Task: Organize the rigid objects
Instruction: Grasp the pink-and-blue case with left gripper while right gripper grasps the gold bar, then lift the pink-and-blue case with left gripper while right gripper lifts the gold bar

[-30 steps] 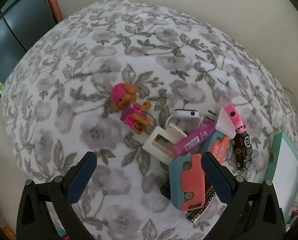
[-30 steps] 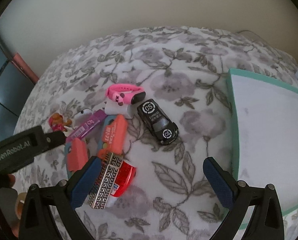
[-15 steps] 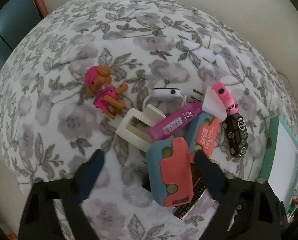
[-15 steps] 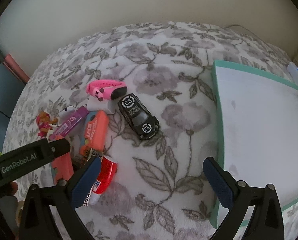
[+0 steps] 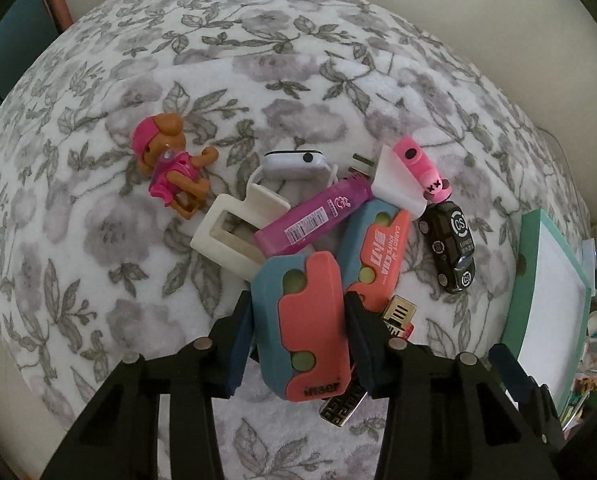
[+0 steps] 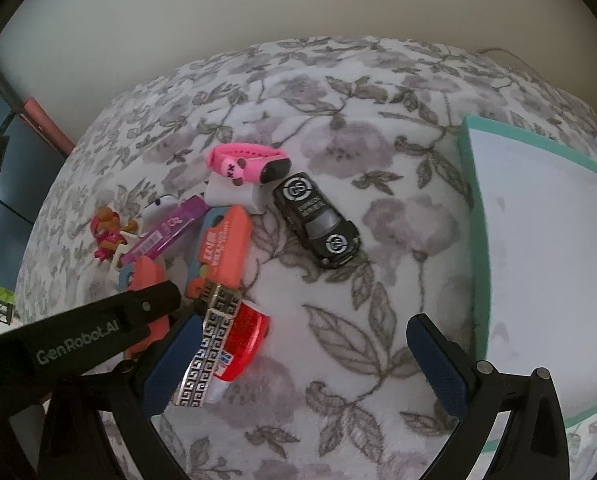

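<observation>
A pile of small objects lies on the floral blanket [image 5: 178, 60]. My left gripper [image 5: 298, 336] is shut on a blue-and-coral utility knife [image 5: 302, 320], a pad on each side. A second coral knife [image 5: 382, 252], a purple tube [image 5: 314, 212], a cream clip [image 5: 234, 236], a pink dog figure [image 5: 170, 164], a pink band [image 5: 418, 168] and a black toy car [image 5: 452, 252] lie beyond. My right gripper [image 6: 310, 364] is open and empty above the blanket, with the black car [image 6: 318, 220] ahead and a red-and-patterned lighter [image 6: 222, 348] by its left finger.
A teal-rimmed white tray [image 6: 468, 184] lies at the right; it also shows in the left wrist view [image 5: 526, 264]. A white charger [image 5: 294, 160] lies behind the purple tube. The wall runs behind the bed. The left gripper's arm [image 6: 78, 332] crosses the right wrist view.
My left gripper has moved forward and down onto the pile and closed on the blue-and-coral knife. My right gripper has shifted slightly and stayed open.
</observation>
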Demonstrator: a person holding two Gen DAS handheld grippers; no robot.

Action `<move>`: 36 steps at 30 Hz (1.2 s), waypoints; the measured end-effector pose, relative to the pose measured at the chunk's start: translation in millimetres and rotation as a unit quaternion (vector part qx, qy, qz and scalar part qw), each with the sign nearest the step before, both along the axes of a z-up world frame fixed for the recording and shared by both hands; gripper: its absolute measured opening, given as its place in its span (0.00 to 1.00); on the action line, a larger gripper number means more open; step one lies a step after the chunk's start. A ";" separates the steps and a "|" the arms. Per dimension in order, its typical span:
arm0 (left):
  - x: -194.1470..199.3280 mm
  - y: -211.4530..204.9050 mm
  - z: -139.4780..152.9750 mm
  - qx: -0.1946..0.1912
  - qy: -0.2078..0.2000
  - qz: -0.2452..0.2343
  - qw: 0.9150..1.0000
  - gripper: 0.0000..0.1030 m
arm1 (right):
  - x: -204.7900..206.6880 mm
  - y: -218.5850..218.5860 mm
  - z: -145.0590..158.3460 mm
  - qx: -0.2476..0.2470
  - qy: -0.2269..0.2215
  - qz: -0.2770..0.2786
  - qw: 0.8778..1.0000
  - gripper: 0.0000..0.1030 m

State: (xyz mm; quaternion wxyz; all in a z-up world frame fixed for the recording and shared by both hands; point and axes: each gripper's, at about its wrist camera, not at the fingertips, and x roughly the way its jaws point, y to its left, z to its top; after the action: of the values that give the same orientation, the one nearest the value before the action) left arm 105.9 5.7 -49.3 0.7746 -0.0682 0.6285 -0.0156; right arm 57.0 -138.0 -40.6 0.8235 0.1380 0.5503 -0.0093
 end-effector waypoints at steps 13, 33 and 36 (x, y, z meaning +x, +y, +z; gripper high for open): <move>3.6 26.9 3.1 0.034 -0.009 0.035 0.999 0.44 | 7.1 35.1 -5.9 -0.003 -0.003 0.051 0.999 0.81; 2.0 31.1 -0.6 0.037 -0.004 0.037 0.999 0.44 | 3.7 34.4 0.8 0.047 0.003 0.060 0.997 0.35; 1.5 30.6 -4.8 0.038 0.001 0.036 0.999 0.43 | 3.9 32.3 -1.2 0.045 0.012 0.059 0.997 0.35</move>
State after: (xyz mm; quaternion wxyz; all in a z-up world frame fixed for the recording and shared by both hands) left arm 107.5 36.3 -54.0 0.7758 -0.0617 0.6269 0.0363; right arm 60.9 -105.7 -41.7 0.8088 0.1416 0.5674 0.0621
